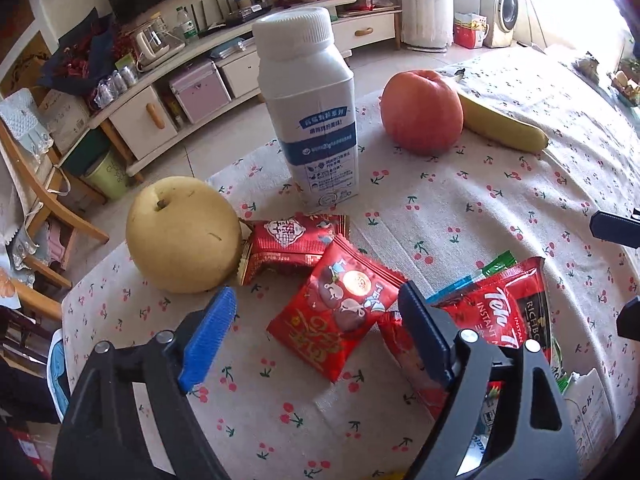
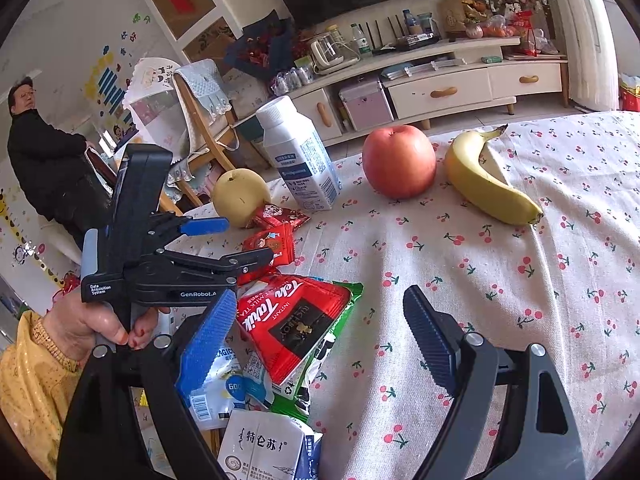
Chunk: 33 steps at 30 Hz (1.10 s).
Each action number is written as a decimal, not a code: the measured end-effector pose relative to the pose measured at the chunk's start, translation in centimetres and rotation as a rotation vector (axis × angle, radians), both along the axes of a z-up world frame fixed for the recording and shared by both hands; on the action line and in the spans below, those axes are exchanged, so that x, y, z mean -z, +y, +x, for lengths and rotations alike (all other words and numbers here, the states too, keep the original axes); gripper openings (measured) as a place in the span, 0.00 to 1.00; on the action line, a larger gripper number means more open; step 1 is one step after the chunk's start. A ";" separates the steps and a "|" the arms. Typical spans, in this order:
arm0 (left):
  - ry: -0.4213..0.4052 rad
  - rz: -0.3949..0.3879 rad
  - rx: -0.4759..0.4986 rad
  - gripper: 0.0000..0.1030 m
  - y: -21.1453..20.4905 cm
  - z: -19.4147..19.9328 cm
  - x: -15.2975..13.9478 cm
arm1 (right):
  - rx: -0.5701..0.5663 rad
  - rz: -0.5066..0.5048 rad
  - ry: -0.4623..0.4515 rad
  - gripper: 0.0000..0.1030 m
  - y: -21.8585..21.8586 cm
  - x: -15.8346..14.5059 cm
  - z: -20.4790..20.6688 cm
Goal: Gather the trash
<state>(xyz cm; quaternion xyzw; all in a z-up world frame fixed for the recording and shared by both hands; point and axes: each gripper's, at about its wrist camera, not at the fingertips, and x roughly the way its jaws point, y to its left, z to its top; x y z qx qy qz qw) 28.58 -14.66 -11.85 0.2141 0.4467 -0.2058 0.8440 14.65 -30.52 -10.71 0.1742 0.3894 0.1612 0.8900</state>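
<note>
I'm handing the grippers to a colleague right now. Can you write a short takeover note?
Left gripper: open, holding nothing, poised over the red snack wrapper.
Right gripper: open, empty, above the tablecloth beside the pile.
Trash: a second red wrapper by the pear; milk tea packet, flattened cartons and other wrappers piled together; white bottle upright.
Not trash by the look of it: pear, apple, banana.
Done: nothing visibly collected.
Left: pick up all wrappers; no bin on the table.
</note>
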 end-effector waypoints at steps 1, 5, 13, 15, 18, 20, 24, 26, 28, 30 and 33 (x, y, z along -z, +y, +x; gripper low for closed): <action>0.008 -0.002 0.002 0.81 -0.1 0.4 0.2 | -0.001 0.000 0.002 0.82 0.0 0.0 0.0; 0.051 -0.004 0.011 0.81 -0.7 1.2 1.7 | 0.001 0.003 0.003 0.82 -0.1 0.1 0.1; 0.083 -0.092 -0.061 0.44 0.2 -0.5 2.0 | 0.005 0.001 0.004 0.82 -0.2 0.2 0.3; 0.078 -0.100 -0.096 0.42 0.8 -1.4 2.0 | 0.003 -0.006 0.002 0.82 -0.3 0.2 0.2; 0.089 -0.123 -0.157 0.38 2.1 -2.8 1.9 | -0.001 -0.001 0.002 0.82 -0.4 0.1 0.0; 0.077 -0.129 -0.195 0.35 2.8 -3.9 1.6 | -0.008 -0.013 -0.001 0.82 -0.2 0.1 -0.2; 0.025 -0.195 -0.272 0.27 4.9 -6.7 -0.2 | -0.033 -0.026 -0.010 0.82 0.6 -0.2 -0.6; -0.002 -0.240 -0.314 0.25 6.3 -8.1 -1.3 | -0.054 -0.045 -0.020 0.82 1.2 -0.4 -0.8; -0.015 -0.303 -0.357 0.23 7.6 -9.7 -2.1 | -0.072 -0.051 -0.022 0.82 1.7 -0.4 -0.9; -0.017 -0.386 -0.394 0.23 9.1 -11.7 -2.9 | -0.087 -0.055 -0.021 0.82 2.2 -0.5 -0.8; -0.025 -0.484 -0.438 0.23 10.7 -14.7 -3.2 | -0.115 -0.052 -0.008 0.82 2.9 -0.6 -0.7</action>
